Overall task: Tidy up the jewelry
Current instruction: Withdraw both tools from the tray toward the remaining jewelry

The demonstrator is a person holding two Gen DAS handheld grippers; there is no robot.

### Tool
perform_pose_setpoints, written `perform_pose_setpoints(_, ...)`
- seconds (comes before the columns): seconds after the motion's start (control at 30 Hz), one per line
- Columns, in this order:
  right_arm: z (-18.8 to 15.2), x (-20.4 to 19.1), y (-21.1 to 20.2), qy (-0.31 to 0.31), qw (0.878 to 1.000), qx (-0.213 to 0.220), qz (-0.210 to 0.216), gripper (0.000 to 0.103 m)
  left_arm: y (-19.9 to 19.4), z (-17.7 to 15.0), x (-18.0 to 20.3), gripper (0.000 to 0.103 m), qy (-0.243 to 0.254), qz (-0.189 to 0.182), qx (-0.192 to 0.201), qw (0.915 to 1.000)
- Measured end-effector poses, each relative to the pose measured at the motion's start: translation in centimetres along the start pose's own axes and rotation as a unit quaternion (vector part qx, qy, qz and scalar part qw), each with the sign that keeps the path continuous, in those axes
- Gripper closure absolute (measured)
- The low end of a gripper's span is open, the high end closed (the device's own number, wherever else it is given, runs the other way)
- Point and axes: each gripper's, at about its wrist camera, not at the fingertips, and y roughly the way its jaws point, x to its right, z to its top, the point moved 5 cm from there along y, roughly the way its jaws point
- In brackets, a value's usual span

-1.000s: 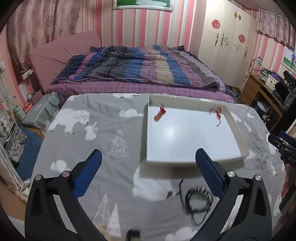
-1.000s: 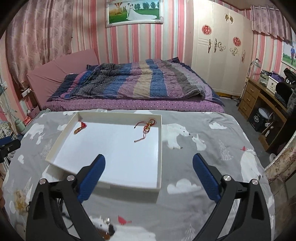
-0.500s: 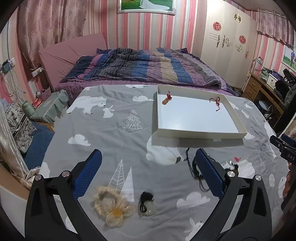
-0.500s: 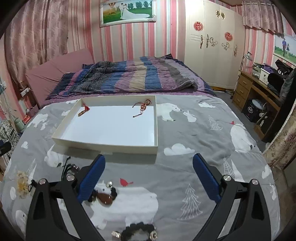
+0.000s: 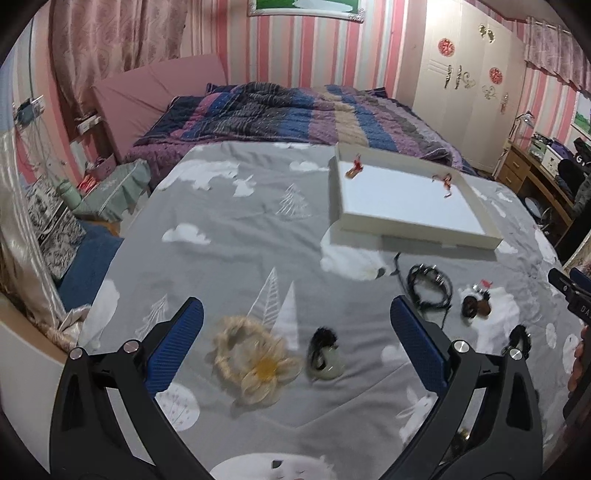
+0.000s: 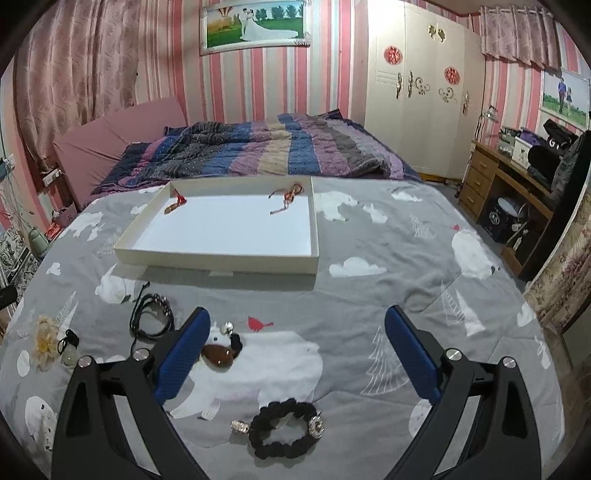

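Left wrist view: the straw flower ring [image 5: 255, 360] and the pale stone pendant [image 5: 325, 357] lie close in on the grey cloth [image 5: 229, 236], both between the blue pads of the left gripper [image 5: 295, 345]. The image is slightly blurred here. Further right, a black cord [image 5: 430, 290] lies coiled, then a brown stone pendant [image 5: 476, 307]. Only a dark edge of the bead bracelet [image 5: 521, 338] shows behind the right-hand finger. The other gripper's tip enters at the far right edge.

Right wrist view: the bead bracelet [image 6: 284, 428] is seen whole, a black ring with two silver charms, lying near the lens between the fingers of the right gripper [image 6: 295, 349]. The brown stone pendant [image 6: 219, 356] lies just beside the left pad, partly behind it; contact cannot be judged. The black cord [image 6: 151, 317] lies further left; flower ring [image 6: 44, 341] and pale pendant [image 6: 68, 350] are small at the left edge. This view also shows the wedding picture [image 6: 255, 26] on the wall in full; the left view cuts it off.

White tray [image 6: 218, 260] rests on the surface, beyond the loose pieces. Inside, at its far end: a red-tasselled charm [image 6: 175, 203] near the left corner, a red cord [image 6: 290, 195] near the right corner. Both also visible in the left view, charm [image 5: 354, 168], cord [image 5: 445, 182].

Jaws: left pair spread wide, holding nothing. Right pair spread wide, nothing held.
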Motion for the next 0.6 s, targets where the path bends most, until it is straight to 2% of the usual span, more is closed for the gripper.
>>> perform_pose_setpoints(0.3,-2.1,-1.6,1.3,-0.006,1.000,-0.013,-0.001,0.007,1.5,-2.8,-2.8,0.003,-0.014,0.009,-0.028,0.9994)
perform_pose_setpoints(0.6,-2.2,-1.9,2.0,-0.001,1.000,-0.021,0.003,0.008,2.9,-3.9,-4.3,0.003,-0.025,0.015,-0.047,0.9985)
